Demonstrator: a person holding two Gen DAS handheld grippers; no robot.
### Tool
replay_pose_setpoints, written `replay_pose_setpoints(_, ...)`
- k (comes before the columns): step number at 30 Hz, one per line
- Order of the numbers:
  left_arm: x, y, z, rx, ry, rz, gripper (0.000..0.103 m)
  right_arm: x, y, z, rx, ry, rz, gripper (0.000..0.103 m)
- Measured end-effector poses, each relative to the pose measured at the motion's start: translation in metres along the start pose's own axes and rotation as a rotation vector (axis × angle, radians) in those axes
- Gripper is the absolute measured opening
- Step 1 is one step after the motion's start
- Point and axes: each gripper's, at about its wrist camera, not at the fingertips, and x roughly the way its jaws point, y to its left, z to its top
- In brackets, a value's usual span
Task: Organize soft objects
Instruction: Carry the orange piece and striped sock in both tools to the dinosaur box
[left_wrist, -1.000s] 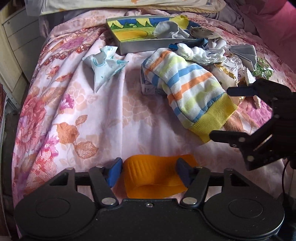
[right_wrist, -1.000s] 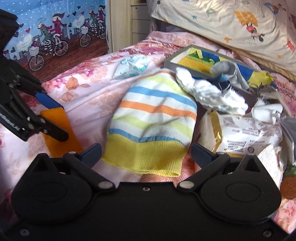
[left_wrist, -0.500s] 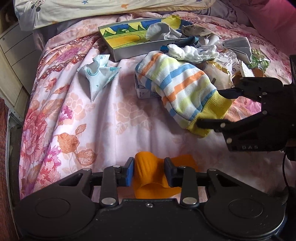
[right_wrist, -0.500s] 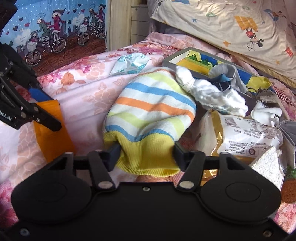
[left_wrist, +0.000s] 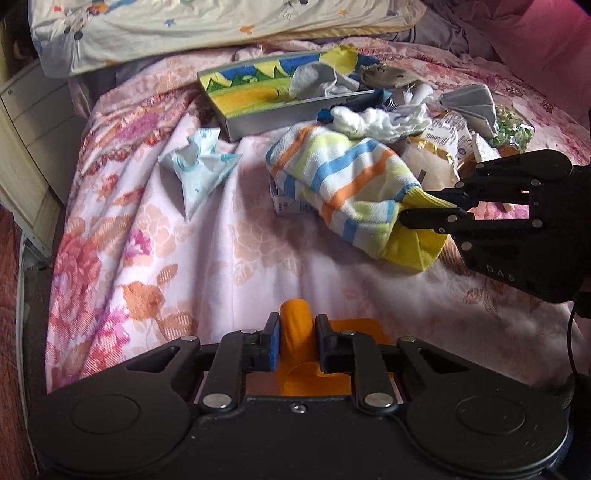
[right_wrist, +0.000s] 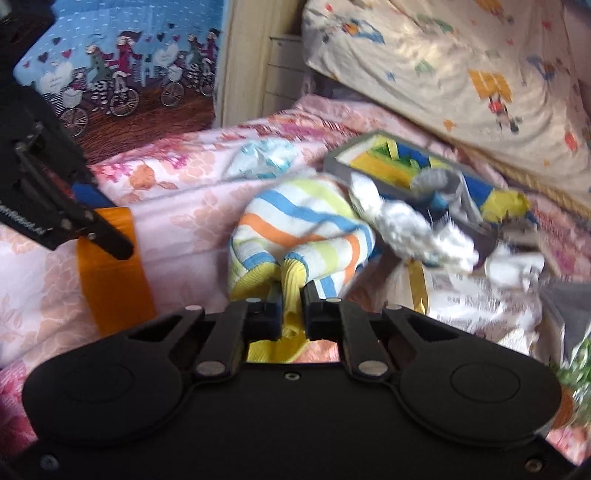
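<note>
My right gripper (right_wrist: 291, 295) pinches the yellow cuff of the striped knit sock (left_wrist: 343, 184) just before the grey picture box (left_wrist: 280, 92); my left gripper (left_wrist: 297, 345) clamps the orange cloth (left_wrist: 295, 332). Lifting may drag the white rag (left_wrist: 376, 118) resting on the sock.

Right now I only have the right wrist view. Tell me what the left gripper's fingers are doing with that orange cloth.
Observer: The left gripper is shut on the orange cloth; a raised fold stands pinched between its blue pads.
Operator: Now report anything under the striped sock before I lift it.
Observer: A small white carton sits under the toe end of the striped sock, partly covered. The right gripper grips the sock only at its yellow cuff.
</note>
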Motion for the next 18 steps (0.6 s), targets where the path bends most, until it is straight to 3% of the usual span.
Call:
replay_pose_setpoints(8, -0.020, -0.010, 0.004, 0.064, -0.102, 0.113, 0.019, -0.025, 0.022, 0.012, -0.198, -0.134, -0.047, 0.004)
replay_pose_setpoints(13, -0.036, -0.001, 0.006, 0.012, -0.196, 0.171, 0.019, -0.037, 0.030, 0.019, -0.305, -0.208, -0.098, 0.004)
replay_pose_setpoints(18, -0.052, 0.009, 0.008, -0.075, -0.289, 0.222, 0.019, -0.047, 0.029, 0.030, -0.328, -0.270, -0.127, 0.004)
